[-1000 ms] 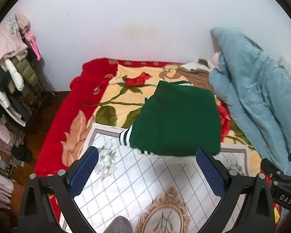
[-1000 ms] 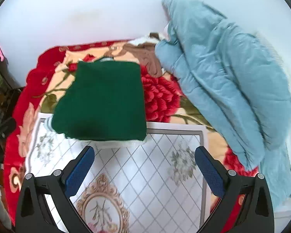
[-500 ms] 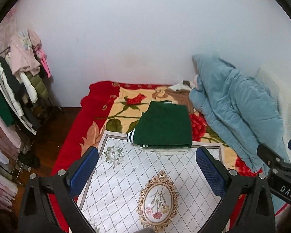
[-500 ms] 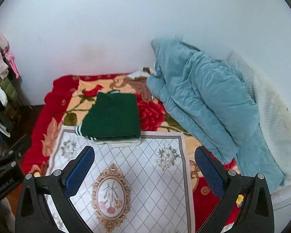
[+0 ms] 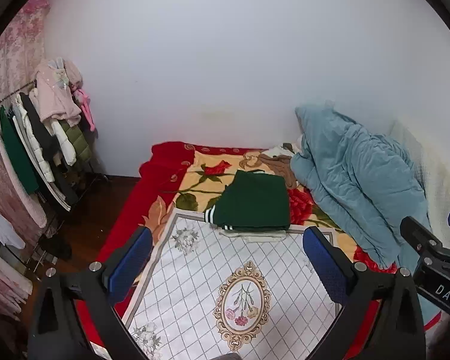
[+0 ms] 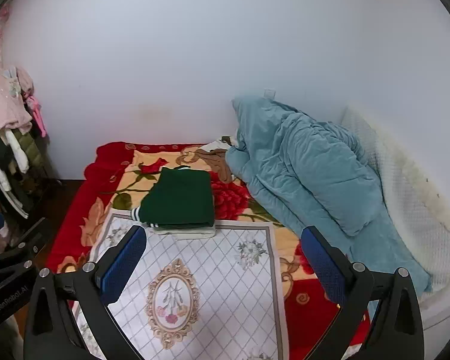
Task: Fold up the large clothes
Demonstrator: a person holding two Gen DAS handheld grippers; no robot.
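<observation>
Soft, even room light here, no hard shadows anywhere. The white wall point(image 5: 225, 60) reads bright and flat with a faint bluish cast, no glare. Both views bend hard at the edges, fisheye curve, with black corners round the frame. The middle is fairly sharp: the green garment point(image 6: 180, 201) shows clean edges. The clothes rack point(image 5: 39, 150) out at the left rim looks softer and dimmer.

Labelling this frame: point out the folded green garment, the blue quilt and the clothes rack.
folded green garment point(image 6: 180, 199), right wrist view, top face.
blue quilt point(image 6: 309, 177), right wrist view, middle bulge.
clothes rack point(image 5: 42, 147), left wrist view, hanging coats.
</observation>
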